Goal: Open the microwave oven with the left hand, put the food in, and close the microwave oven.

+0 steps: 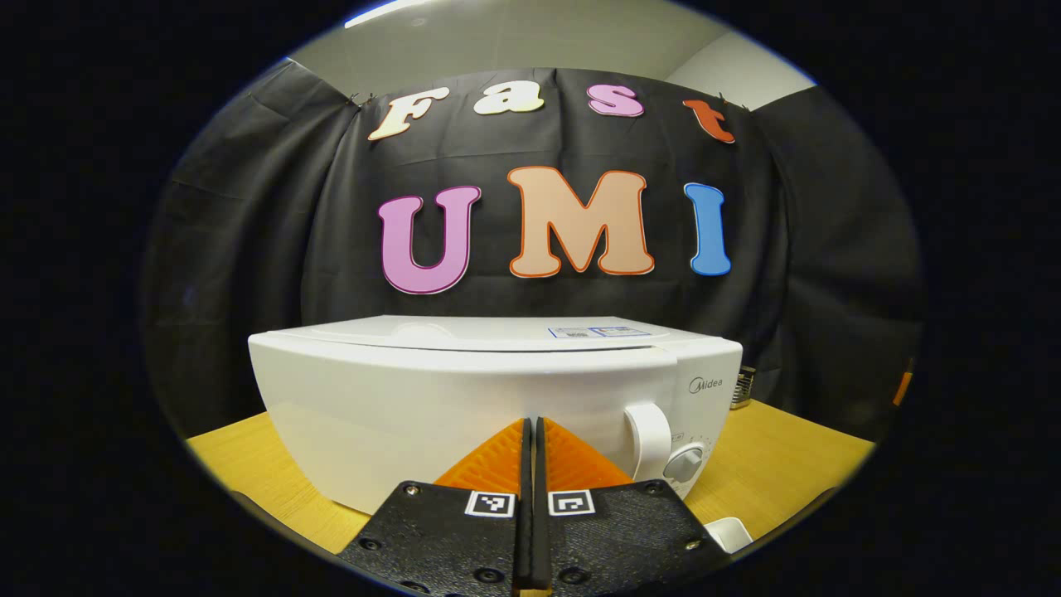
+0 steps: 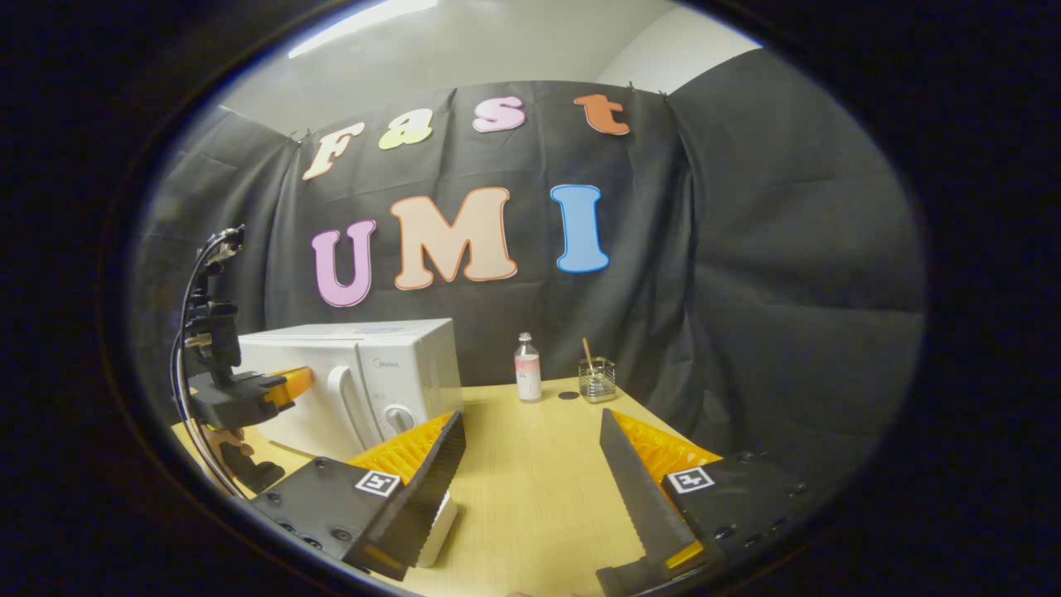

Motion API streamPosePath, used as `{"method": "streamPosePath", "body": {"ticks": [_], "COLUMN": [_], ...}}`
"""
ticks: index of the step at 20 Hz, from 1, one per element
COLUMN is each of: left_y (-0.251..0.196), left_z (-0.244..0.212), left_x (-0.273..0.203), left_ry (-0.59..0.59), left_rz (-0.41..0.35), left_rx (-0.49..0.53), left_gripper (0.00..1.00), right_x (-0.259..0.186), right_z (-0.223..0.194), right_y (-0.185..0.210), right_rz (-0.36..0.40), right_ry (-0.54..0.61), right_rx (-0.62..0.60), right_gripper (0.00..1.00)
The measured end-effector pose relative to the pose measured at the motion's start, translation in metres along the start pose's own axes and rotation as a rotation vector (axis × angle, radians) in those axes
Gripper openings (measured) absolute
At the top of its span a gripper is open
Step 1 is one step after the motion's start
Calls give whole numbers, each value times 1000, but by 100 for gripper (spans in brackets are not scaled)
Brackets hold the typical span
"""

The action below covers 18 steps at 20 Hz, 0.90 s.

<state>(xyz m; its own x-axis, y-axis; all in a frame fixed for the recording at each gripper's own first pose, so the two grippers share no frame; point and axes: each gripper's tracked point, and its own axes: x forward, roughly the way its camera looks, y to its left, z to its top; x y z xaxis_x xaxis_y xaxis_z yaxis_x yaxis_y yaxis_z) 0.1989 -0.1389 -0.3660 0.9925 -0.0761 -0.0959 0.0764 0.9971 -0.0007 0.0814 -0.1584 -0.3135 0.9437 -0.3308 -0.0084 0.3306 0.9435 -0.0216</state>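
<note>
The white microwave point(image 1: 464, 390) stands on the wooden table point(image 1: 779, 456) with its door closed. Its upright handle point(image 1: 649, 439) and a round knob point(image 1: 684, 463) are on the right side. My left gripper point(image 1: 531, 427) is shut with nothing in it, pointing at the door just left of the handle. In the right gripper view the microwave point(image 2: 373, 365) is at the left, with the left gripper point(image 2: 292, 383) in front of its door. My right gripper point(image 2: 530, 414) is open above the table. A white container point(image 2: 439, 518) lies partly hidden under its left finger.
At the back of the table stand a small bottle point(image 2: 527, 367) with a pink label and a glass holder point(image 2: 597, 380) with a stick in it. A white object's edge point(image 1: 729, 531) shows near the left gripper. Black cloth walls the booth behind and to the right.
</note>
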Motion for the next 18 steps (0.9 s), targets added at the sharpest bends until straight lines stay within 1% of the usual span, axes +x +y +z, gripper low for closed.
{"method": "streamPosePath", "body": {"ticks": [1, 2, 3, 5, 8, 11, 13, 15, 16, 17, 18], "left_y": [1, 3, 2, 4, 26, 36, 45, 49, 51, 52, 55], "left_z": [3, -5, 1, 4, -8, -8, -4, 7, 13, 18, 24], "left_x": [6, 7, 4, 6, -2, -22, -39, -57, -66, -75, -85], "left_ry": [-17, 21, -18, -15, 36, 47, 52, 35, 28, 23, 21], "left_rz": [3, 9, 5, 11, 95, 116, 137, 139, 141, 143, 152], "left_rx": [3, -6, -5, -4, 11, -19, -3, 4, 7, 14, 22], "left_gripper": [1, 1, 2, 1, 1, 3, 5, 16, 31, 37, 53], "right_x": [-2, -3, -5, -8, -11, -18, -23, -28, -30, -34, -36], "right_z": [2, 3, 5, 6, 7, 12, 16, 19, 22, 25, 27], "right_y": [3, 6, 10, 16, 24, 32, 36, 39, 41, 42, 44], "right_rz": [7, 15, 25, 41, 70, 94, 108, 113, 116, 117, 119], "right_ry": [-5, -8, -11, -13, -12, -18, -28, -38, -43, -50, -59], "right_rx": [-1, -1, 0, 0, 1, 15, 14, 4, -1, -5, -7], "right_gripper": [100, 100, 100, 100, 100, 100, 100, 100, 100, 100, 100]}}
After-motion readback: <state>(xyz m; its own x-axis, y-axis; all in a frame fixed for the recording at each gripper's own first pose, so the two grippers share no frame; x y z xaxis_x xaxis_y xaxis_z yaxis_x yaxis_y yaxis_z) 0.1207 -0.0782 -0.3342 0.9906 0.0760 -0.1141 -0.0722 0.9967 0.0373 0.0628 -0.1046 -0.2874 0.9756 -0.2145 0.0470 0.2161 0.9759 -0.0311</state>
